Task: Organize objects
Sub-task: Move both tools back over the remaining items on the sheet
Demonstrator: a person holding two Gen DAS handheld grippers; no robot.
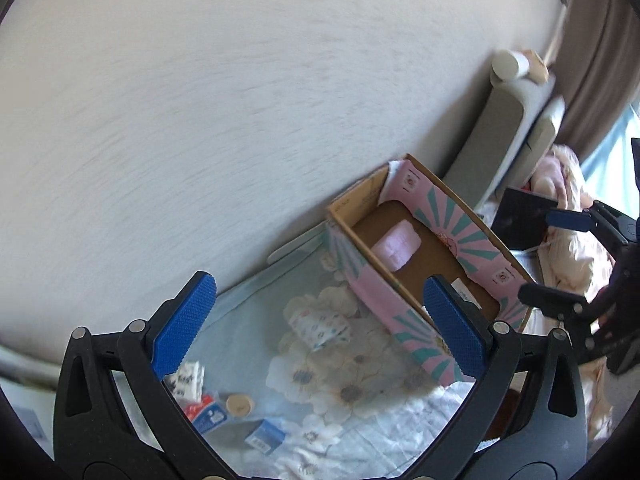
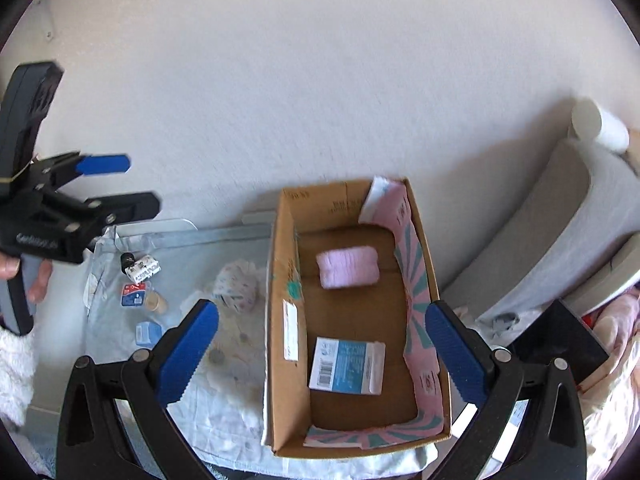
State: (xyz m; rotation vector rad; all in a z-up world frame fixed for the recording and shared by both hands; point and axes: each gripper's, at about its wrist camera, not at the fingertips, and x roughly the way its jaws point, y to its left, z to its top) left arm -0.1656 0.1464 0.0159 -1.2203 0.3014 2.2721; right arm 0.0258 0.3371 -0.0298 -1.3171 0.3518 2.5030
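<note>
An open cardboard box [image 2: 280, 320] with pink and teal lining stands on a pale floral sheet; it also shows in the left wrist view [image 1: 372, 300]. Inside lie a pink pack [image 2: 347, 268] and a blue-and-white packet [image 2: 347, 366]. My right gripper [image 2: 320, 356] is open and empty above the box. My left gripper [image 1: 320, 328] is open and empty, raised over the sheet left of the box. Loose on the sheet lie a patterned pouch [image 1: 320, 330], a small blue box [image 1: 266, 436], a round tan lid [image 1: 239, 405] and a red-and-blue packet [image 1: 206, 414].
A white wall runs behind the bed. Grey cushions [image 2: 560, 240] with a white cup [image 2: 598, 124] lean at the right, next to a dark tablet [image 2: 560, 340] and pink bedding [image 2: 616, 360]. A small black-and-white item [image 2: 140, 268] lies by a clear tray [image 2: 152, 232].
</note>
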